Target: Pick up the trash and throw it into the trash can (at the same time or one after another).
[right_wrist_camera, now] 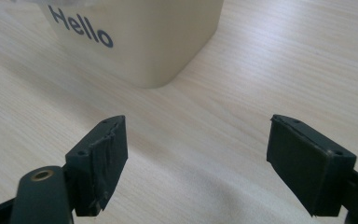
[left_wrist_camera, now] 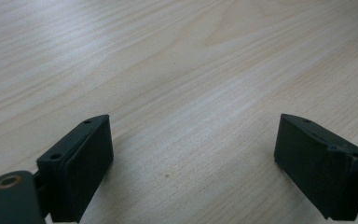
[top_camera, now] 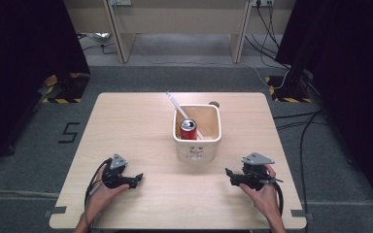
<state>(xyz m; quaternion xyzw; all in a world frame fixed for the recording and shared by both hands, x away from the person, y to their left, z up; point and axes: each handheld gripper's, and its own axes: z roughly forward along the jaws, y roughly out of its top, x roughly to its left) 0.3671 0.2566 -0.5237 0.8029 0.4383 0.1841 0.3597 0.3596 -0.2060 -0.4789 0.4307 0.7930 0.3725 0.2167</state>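
At the lower left of the high view my left tongs [top_camera: 137, 178] rest low over the table [top_camera: 141, 121], jaws wide apart with nothing between them; in the left gripper view there is bare wood grain between the pads. At the centre stands the bin [top_camera: 197, 140], cream, with a red can [top_camera: 188, 129] upright inside and a white straw [top_camera: 177, 107] leaning out over its far left rim; a small dark thing [top_camera: 214, 103] lies just behind it, too small to tell. At the lower right my right tongs [top_camera: 229, 174] point toward the bin, jaws also spread and empty; the right gripper view shows the bin's corner [right_wrist_camera: 168, 42] ahead, apart from the pads.

I judge that nothing is yet gripped, so the reach into the bin is all still ahead; the near table edge lies close under my wrists; open wood lies on both sides of the bin.
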